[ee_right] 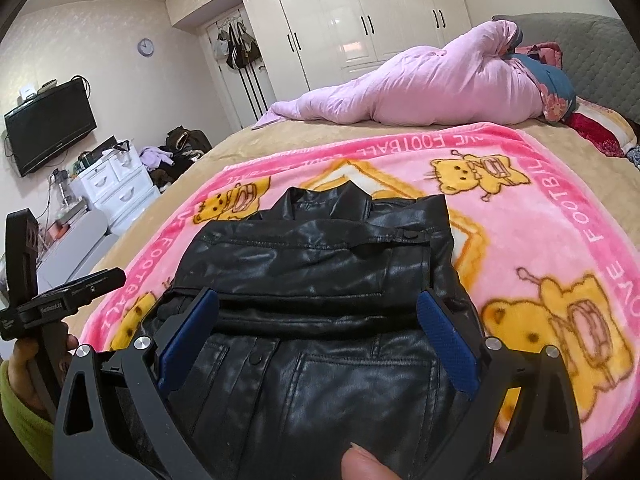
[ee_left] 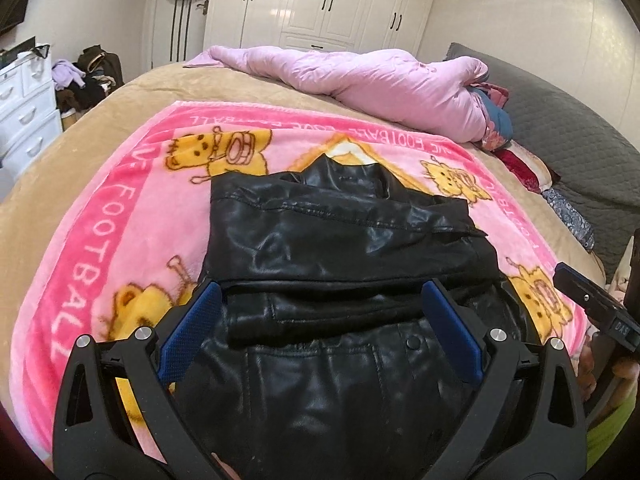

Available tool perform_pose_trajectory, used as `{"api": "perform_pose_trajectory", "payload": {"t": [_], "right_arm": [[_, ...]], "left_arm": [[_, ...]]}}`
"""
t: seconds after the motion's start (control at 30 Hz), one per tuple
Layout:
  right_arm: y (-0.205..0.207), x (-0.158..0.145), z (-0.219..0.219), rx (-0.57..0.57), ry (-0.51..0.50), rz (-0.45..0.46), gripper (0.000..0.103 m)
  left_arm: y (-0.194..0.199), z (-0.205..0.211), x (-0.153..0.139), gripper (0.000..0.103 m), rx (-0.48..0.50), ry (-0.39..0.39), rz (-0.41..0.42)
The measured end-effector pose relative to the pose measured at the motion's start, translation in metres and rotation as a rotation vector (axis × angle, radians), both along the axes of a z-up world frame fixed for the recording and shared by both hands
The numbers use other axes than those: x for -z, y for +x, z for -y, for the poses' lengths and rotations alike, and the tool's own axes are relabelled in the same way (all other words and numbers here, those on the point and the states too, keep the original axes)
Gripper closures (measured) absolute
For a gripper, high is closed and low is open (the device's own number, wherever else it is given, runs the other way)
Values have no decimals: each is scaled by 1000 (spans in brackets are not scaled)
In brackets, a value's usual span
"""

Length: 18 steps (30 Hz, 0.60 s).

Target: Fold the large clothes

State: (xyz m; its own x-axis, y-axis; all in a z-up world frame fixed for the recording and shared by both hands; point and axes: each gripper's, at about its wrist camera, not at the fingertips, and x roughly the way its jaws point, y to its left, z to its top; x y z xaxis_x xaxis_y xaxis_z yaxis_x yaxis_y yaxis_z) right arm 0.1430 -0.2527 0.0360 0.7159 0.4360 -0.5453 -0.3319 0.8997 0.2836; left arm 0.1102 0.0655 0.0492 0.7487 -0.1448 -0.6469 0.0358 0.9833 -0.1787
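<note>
A black leather jacket (ee_left: 336, 240) lies partly folded on a pink cartoon blanket (ee_left: 120, 216) on the bed, collar at the far end. It also shows in the right wrist view (ee_right: 320, 260). My left gripper (ee_left: 322, 292) is open, its blue pads (ee_left: 192, 328) spread wide over the jacket's near part, holding nothing. My right gripper (ee_right: 318, 300) is open too, blue pads (ee_right: 448, 344) spread over the jacket, empty. The right gripper's body (ee_left: 592, 304) shows at the right edge of the left view; the left gripper's body (ee_right: 52, 304) shows at the left edge of the right view.
A rolled pink quilt (ee_left: 360, 76) lies across the far side of the bed, with pillows (ee_left: 524, 168) at the right. A grey headboard (ee_left: 568, 120) is at the right. White drawers (ee_right: 116, 184), a wall TV (ee_right: 48, 124) and a clothes pile (ee_right: 176, 152) stand at the left.
</note>
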Motion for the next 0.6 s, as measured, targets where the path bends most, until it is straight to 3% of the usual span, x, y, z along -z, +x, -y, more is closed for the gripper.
{"api": "perform_pose_trajectory", "payload": {"t": [0.6], "right_arm": [[-47, 10, 26, 4, -50, -52, 4]], "left_arm": [[-37, -25, 10, 9, -41, 34, -26]]}}
